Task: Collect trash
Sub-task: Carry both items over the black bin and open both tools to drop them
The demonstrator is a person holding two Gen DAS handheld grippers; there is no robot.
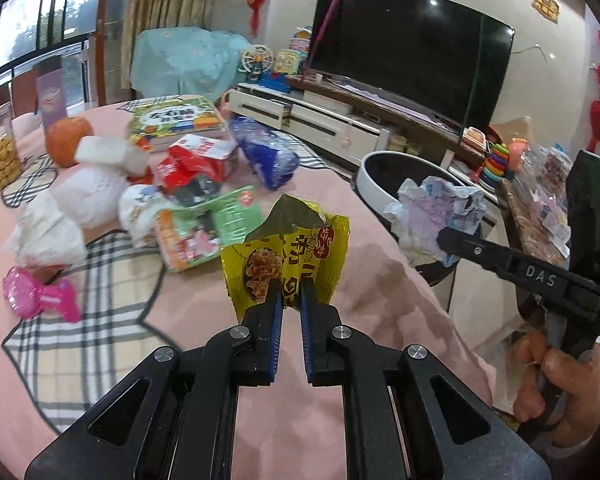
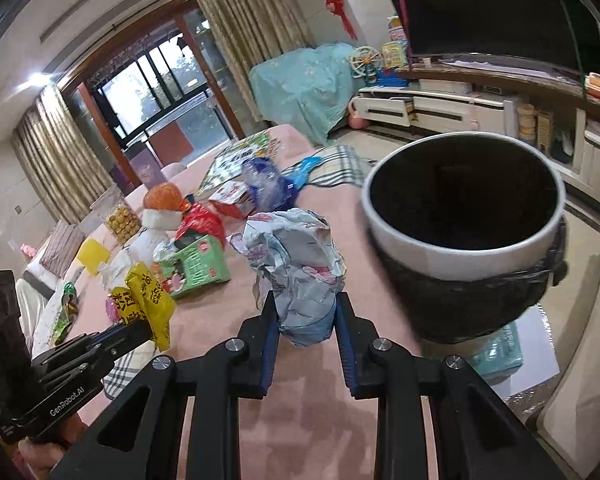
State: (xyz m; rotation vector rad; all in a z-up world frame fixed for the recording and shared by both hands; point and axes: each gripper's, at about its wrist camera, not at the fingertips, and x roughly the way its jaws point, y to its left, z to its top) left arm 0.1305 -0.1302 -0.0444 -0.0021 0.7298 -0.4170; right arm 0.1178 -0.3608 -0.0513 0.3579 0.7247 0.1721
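Visibly, "DAS" right gripper (image 2: pixel 306 306) fingers clamp crumpled paper (image 2: pixel 296 264); "GenRobot.AI" left gripper (image 1: pixel 290 294) fingers clamp yellow wrapper (image 1: pixel 288 256).

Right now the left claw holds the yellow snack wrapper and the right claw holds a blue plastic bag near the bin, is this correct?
Not quite. The right claw holds a crumpled paper ball, not a blue bag, as the right wrist view shows. The left claw does hold the yellow snack wrapper, and the bin is near.
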